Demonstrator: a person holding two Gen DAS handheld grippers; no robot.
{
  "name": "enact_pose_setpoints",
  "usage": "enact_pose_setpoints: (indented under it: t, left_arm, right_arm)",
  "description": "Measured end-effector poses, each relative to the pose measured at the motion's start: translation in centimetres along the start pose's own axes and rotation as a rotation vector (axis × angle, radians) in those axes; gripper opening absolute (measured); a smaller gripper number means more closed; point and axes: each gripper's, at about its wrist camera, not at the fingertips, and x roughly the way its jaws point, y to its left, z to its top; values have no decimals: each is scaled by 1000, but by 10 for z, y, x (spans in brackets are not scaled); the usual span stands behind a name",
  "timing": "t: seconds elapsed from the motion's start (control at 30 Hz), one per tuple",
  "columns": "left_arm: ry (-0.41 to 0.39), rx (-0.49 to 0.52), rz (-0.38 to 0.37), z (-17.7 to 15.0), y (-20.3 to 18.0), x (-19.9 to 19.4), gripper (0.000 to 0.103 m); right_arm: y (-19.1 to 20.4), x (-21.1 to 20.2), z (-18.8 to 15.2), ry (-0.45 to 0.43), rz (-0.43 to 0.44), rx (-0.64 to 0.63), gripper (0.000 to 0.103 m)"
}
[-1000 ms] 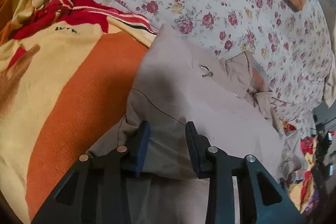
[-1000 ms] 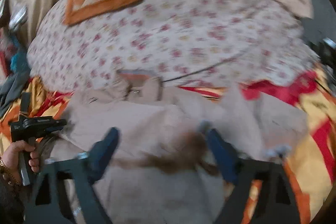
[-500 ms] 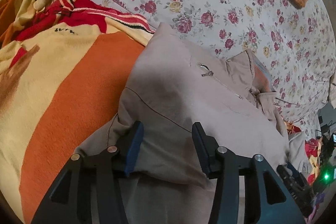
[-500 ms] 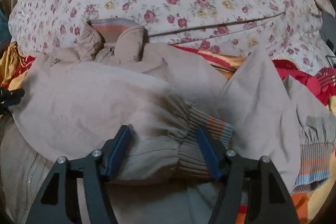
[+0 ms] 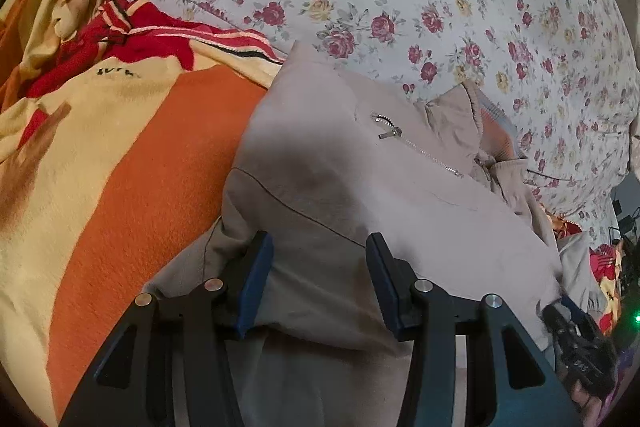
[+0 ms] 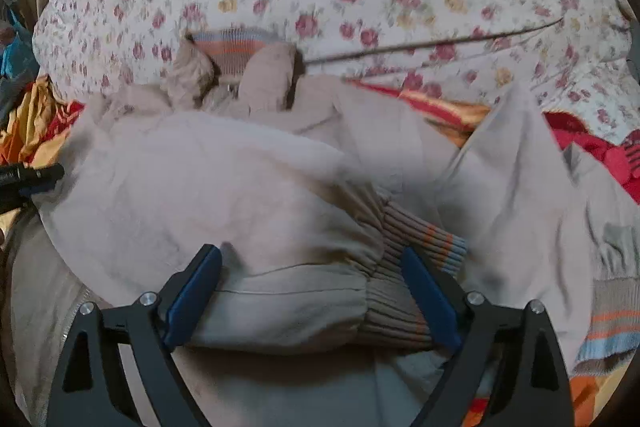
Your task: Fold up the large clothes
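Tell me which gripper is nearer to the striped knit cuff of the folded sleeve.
Right. The right gripper straddles the sleeve, its jaws opening, with the cuff beside one finger. The left gripper sits at the jacket's shoulder side, away from it.

One marking noted. In the left wrist view, at centre left of the frame, a short row of dark characters is printed on the pale yellow band of the orange, yellow and red blanket, just below its red folds. The characters are small, distorted by the lens and partly creased into the fabric; they cannot be read with certainty and no word or brand can be confirmed. In the right wrist view the picture is blurred and no lettering, label, number or sign can be made out on any surface.
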Motion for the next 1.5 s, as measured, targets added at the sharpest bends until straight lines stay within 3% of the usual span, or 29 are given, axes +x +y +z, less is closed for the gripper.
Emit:
enact_pose_setpoints:
  t: [0.2,0.3,0.43,0.5,0.57,0.67,0.73,0.87,0.97,1.07,1.13,1.3,1.37,1.43,1.47,1.5]
  left_arm:
    - [-20,1,-14,0,-2,-10,37]
    - [-30,29,-21,-2,-10,-14,37]
    - [-34,80,-20,-6,-22,-15,37]
    - [-27,94,-16,-7,-25,-13,37]
    - [-12,92,-16,-7,-26,-9,37]
    - [2,70,-27,-6,-22,-6,37]
    - [11,54,-38,-5,-20,-5,37]
    - [17,46,-42,-5,-21,-3,37]
    - [20,55,-37,-5,-24,-2,37]
    - [21,61,-36,-5,-25,-1,37]
    - [23,54,-44,-5,-23,-1,37]
    - [31,14,-73,-3,-18,0,37]
    - [33,5,-77,-3,-18,0,37]
    - [35,6,-76,-3,-19,1,37]
    - [36,9,-75,-3,-20,2,38]
    - [36,11,-75,-2,-20,2,38]
  right_arm:
    - [17,-63,-13,-133,-55,-65,92]
    - [-5,-84,-22,-162,-114,-66,92]
    - [-96,-121,-29,-235,-216,150,91]
    - [-159,-139,-43,-271,-277,341,91]
    - [-191,-151,-53,-277,-328,393,89]
    - [-196,-158,-58,-259,-343,222,88]
    - [-200,-149,-64,-199,-426,135,88]
    - [-224,-129,-79,-86,-490,154,88]
    - [-214,-112,-80,-47,-504,52,87]
    - [-195,-95,-72,-53,-470,-57,87]
    - [-182,-83,-66,-37,-497,-127,85]
    - [-159,-83,-49,-154,-562,-263,83]
    - [-144,-72,-47,-127,-661,-425,83]
    - [-124,-58,-53,-94,-798,-679,84]
    - [-113,-51,-61,-90,-845,-853,88]
    - [-109,-48,-64,-85,-856,-935,90]
